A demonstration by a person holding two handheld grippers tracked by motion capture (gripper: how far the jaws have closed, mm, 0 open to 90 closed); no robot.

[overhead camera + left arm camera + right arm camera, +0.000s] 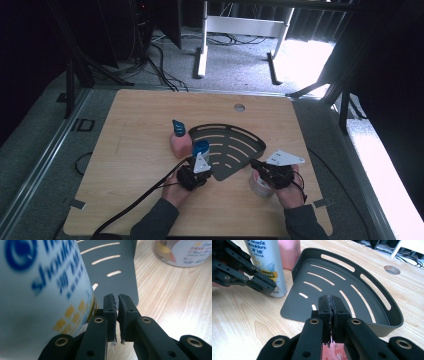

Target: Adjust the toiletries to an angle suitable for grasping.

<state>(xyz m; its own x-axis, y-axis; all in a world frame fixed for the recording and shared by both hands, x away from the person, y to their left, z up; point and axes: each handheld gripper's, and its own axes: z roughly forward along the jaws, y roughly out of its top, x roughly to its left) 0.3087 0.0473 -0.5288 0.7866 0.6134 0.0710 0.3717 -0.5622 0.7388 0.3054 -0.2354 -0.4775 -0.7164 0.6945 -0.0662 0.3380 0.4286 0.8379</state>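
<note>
Parting the left gripper's [117, 298] shut, empty jaws before clamping the shampoo bottle [37, 290] standing mid-bench just beside the rack's [250, 137] left edge, leaving the right gripper [332, 300], jaws likewise together, clear.

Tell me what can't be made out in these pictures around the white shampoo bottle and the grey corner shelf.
- White shampoo bottle, left gripper view: too close, label blurred, top cut off by the frame.
- Pink bottle, right gripper view: cap cut off by the top edge.
- Clear jar, high view: mostly hidden under the right gripper.
- Dark grey slotted corner shelf, right gripper view: its near corner hidden behind the jaws.
</note>
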